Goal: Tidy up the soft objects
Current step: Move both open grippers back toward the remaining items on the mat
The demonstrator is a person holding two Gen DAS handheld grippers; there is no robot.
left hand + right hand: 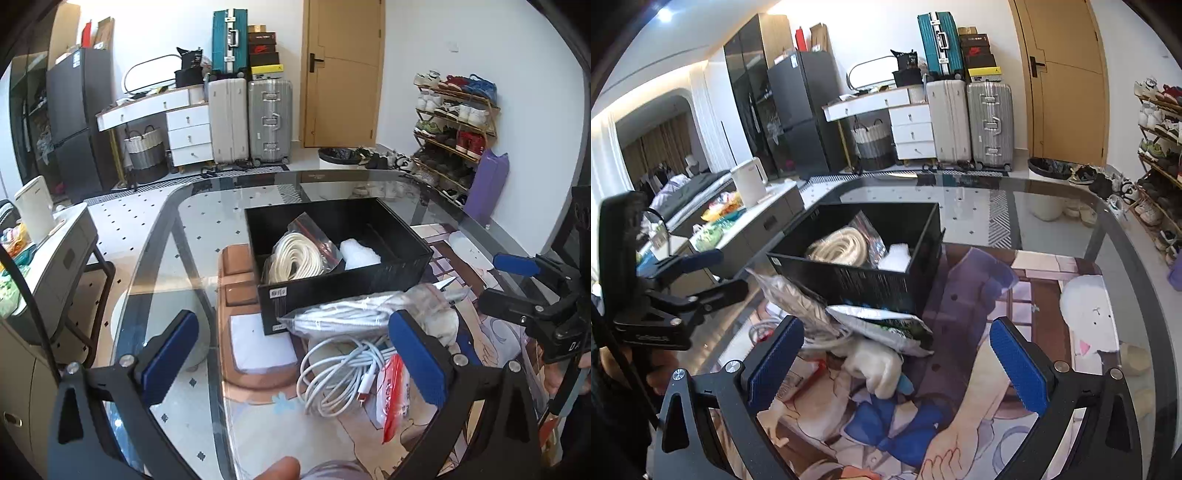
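Observation:
A black divided box (343, 280) (849, 280) stands on the glass table; a bagged coil of cream rope (295, 258) (842, 245) and a white soft packet (360, 254) (895, 256) lie inside it. In front of the box lies a pile: a clear bag of white cords (354, 315), a loose white cable (332, 376), a red-topped zip bag (397, 398), a silver pouch (886, 326) and a cream soft toy (877, 365). My left gripper (295, 365) stands open over the cable, touching nothing. My right gripper (897, 365) is open too, around the cream toy without pressing it.
A printed mat (997, 314) covers the right part of the glass table (207, 206). A side cabinet (55, 254) with a white kettle (33, 208) stands to the left. Suitcases (251, 122), a door and a shoe rack (454, 125) line the far wall.

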